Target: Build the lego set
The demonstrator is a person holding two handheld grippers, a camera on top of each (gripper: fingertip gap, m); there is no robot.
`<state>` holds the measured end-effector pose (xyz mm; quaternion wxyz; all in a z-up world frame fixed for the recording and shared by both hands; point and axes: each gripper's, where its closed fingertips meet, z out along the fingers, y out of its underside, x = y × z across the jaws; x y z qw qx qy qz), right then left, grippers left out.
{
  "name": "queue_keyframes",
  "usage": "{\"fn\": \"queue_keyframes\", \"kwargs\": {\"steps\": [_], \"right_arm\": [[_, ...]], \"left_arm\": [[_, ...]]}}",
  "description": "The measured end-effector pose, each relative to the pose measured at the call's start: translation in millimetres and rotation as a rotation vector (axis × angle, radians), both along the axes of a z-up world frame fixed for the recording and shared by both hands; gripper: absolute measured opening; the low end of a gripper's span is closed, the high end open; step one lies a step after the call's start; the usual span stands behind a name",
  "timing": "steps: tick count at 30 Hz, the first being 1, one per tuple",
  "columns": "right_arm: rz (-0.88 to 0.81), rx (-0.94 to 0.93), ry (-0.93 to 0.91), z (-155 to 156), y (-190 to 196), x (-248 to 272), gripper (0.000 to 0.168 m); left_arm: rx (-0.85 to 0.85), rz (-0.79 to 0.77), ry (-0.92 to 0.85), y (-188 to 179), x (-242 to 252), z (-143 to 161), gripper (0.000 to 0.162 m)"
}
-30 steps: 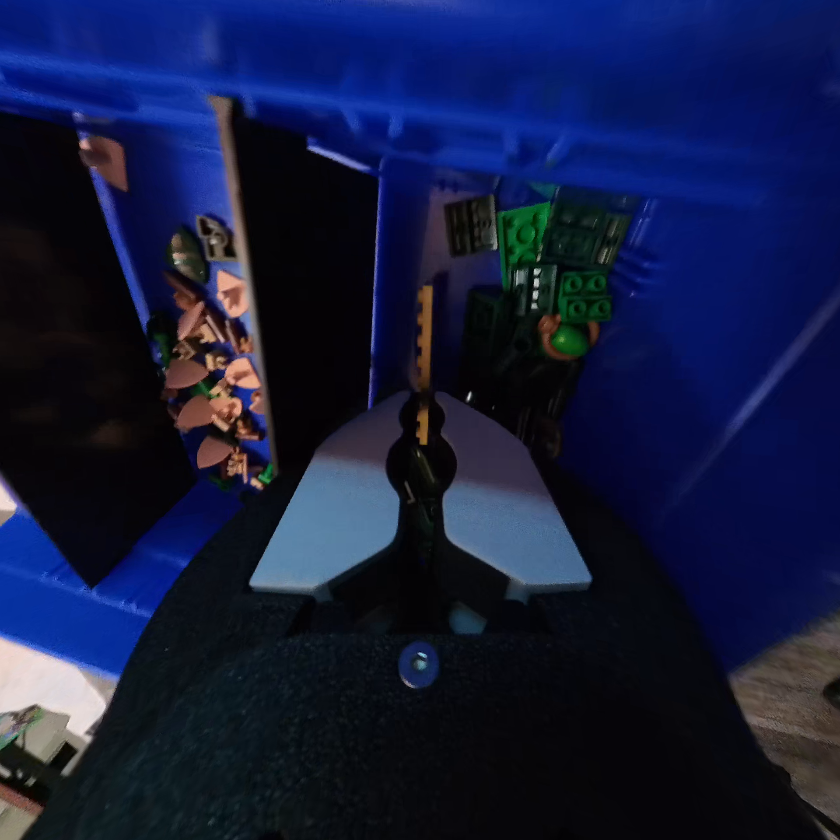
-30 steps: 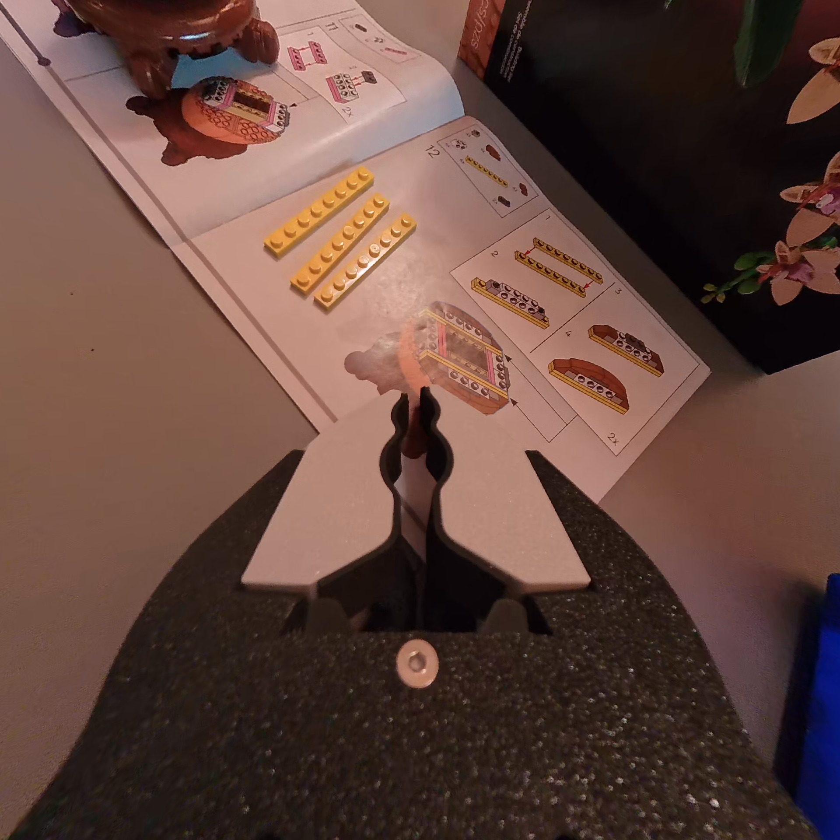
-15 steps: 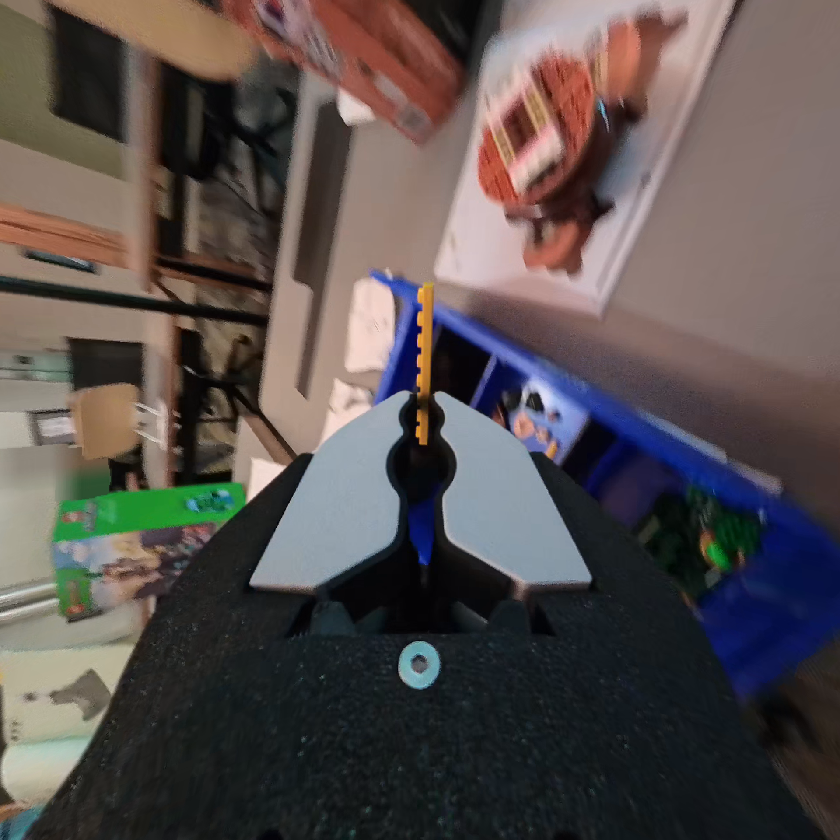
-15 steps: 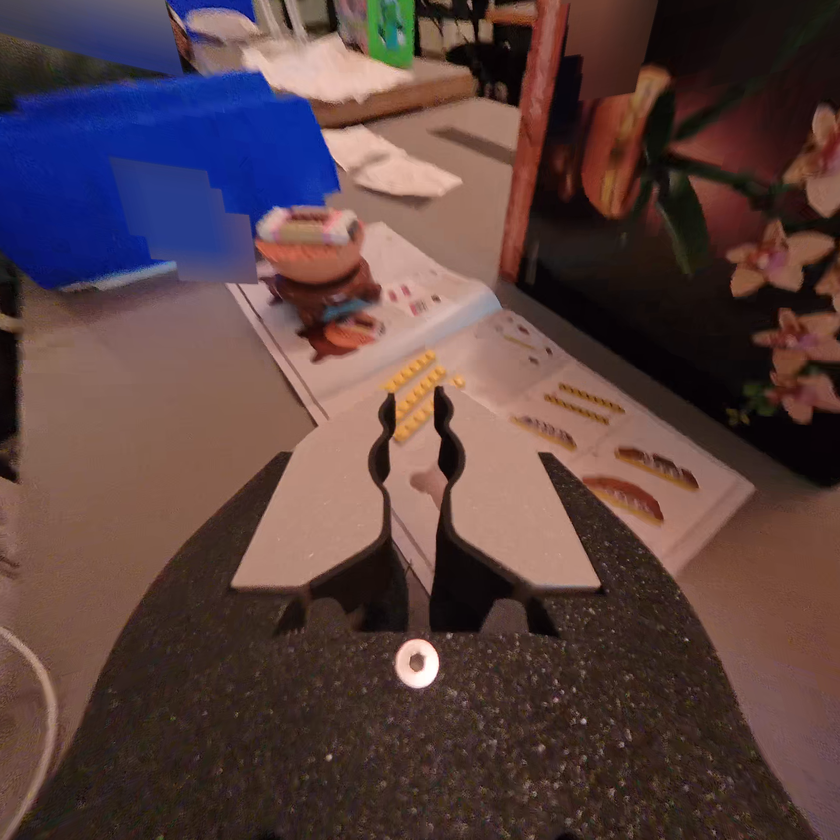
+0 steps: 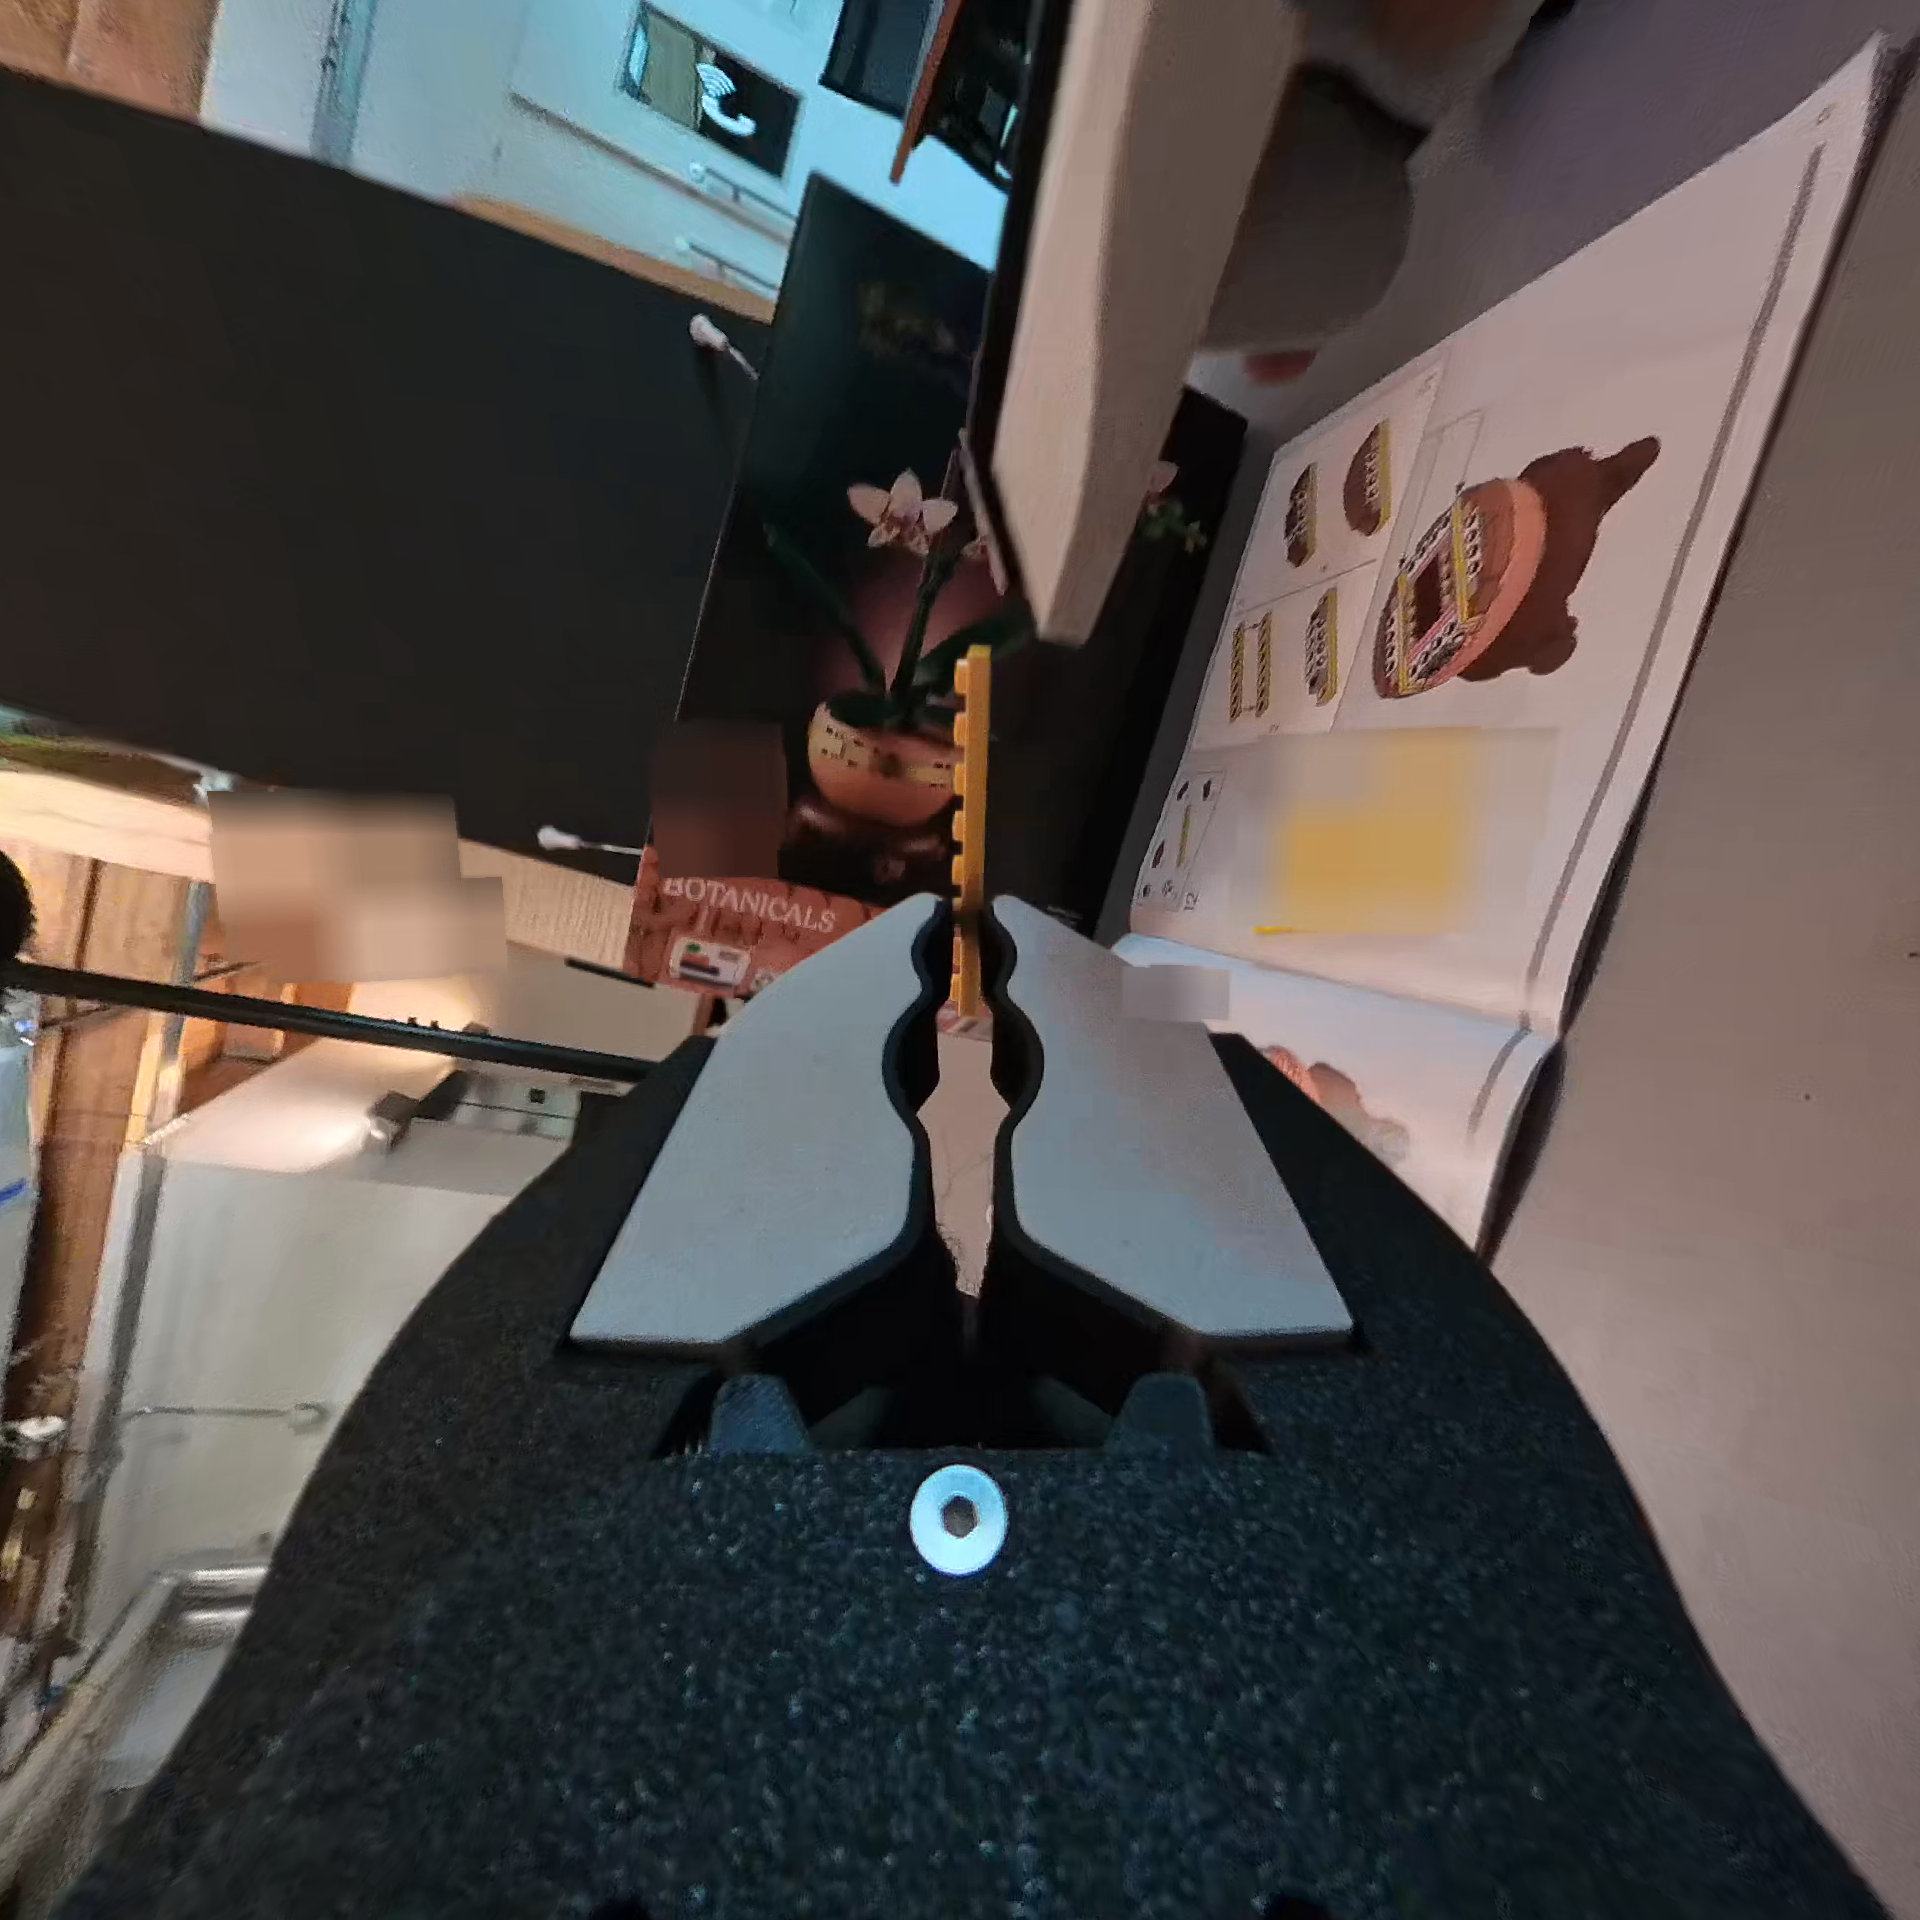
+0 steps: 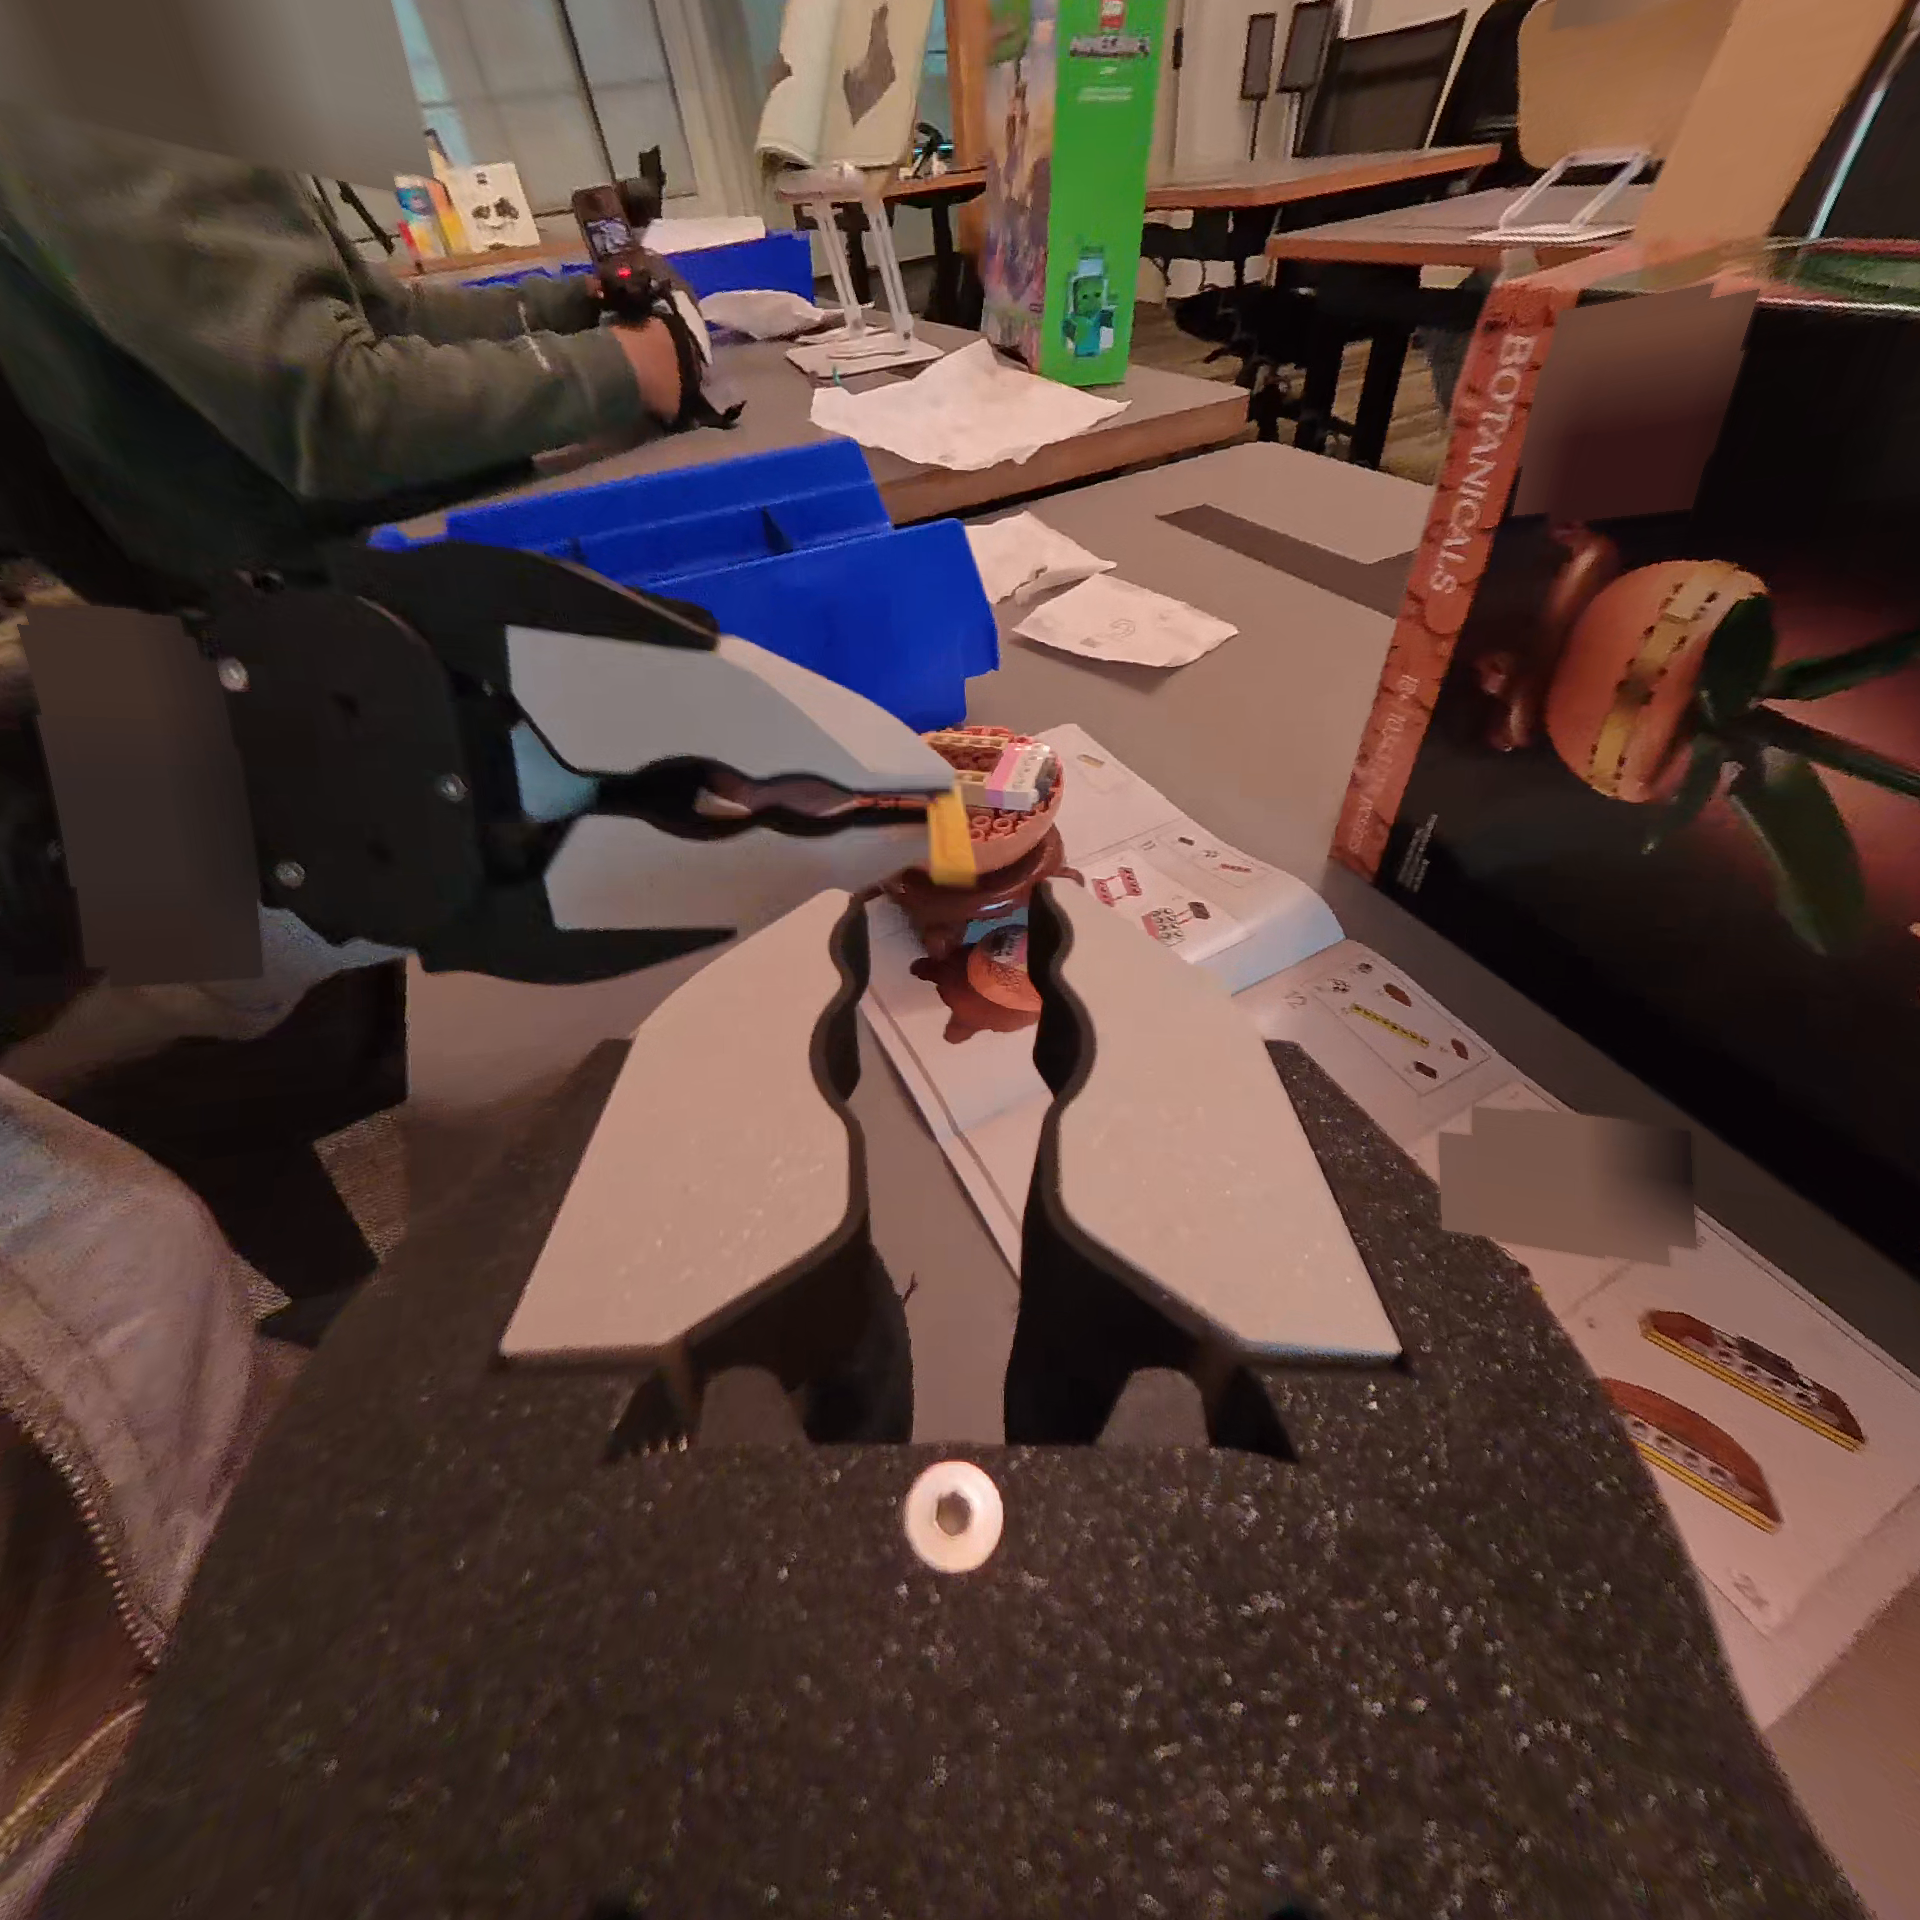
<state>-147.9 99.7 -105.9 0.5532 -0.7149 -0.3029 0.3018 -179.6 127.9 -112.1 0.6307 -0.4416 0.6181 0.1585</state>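
My left gripper (image 5: 968, 920) is shut on a long yellow plate (image 5: 971, 821) that sticks out past its tips. In the right wrist view the left gripper (image 6: 935, 805) comes in from the left and holds the yellow plate (image 6: 951, 852) against the near side of the brown and tan pot build (image 6: 1013, 805). The pot stands on the open instruction booklet (image 6: 1195, 914). My right gripper (image 6: 945, 914) is open and empty, just in front of the pot's base. One of its grey fingers (image 5: 1101, 312) shows at the top of the left wrist view.
A blue parts bin (image 6: 748, 561) stands behind the left gripper. The dark set box (image 6: 1662, 727) stands upright to the right of the booklet (image 5: 1507, 623) and also shows in the left wrist view (image 5: 831, 644). A person works at a farther table with a green box (image 6: 1081, 187). The gap from one gripper's tips to the other's is roughly 5 centimetres.
My left gripper has lifted the yellow plate out of the blue bin and swung it over to the pot. My right gripper has risen from the booklet page, opened wider and now faces the pot.
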Motion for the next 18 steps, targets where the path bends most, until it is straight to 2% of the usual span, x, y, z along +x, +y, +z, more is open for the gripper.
{"fn": "queue_keyframes", "kwargs": {"steps": [5, 7, 11, 12, 14, 18], "right_arm": [[0.003, -0.079, 0.029, -8.0, 5.1, -1.0, 0.019], [0.011, -0.103, 0.005, -15.1, 5.5, -0.4, 0.009], [0.014, -0.075, -0.035, -18.8, 4.3, 0.7, 0.007], [-0.004, -0.068, -0.05, -20.6, 5.2, 3.5, 0.007], [-0.085, -0.051, -0.102, -28.2, 10.7, 17.1, 0.007], [-0.322, -0.093, -0.345, -73.6, 30.4, 59.8, 0.007]], "left_arm": [[0.021, -0.032, 0.065, -5.0, 10.5, -10.0, 0.004], [0.013, -0.036, 0.072, -4.6, 10.3, -11.8, 0.004], [-0.08, -0.049, 0.046, -5.7, 11.4, -18.6, 0.004], [-0.147, -0.044, 0.02, -6.5, 11.4, -21.8, 0.005], [-0.336, -0.005, -0.059, -7.2, 6.1, -28.5, 0.02], [-0.706, 0.067, -0.383, -10.6, -13.2, -24.2, 0.038]]}}
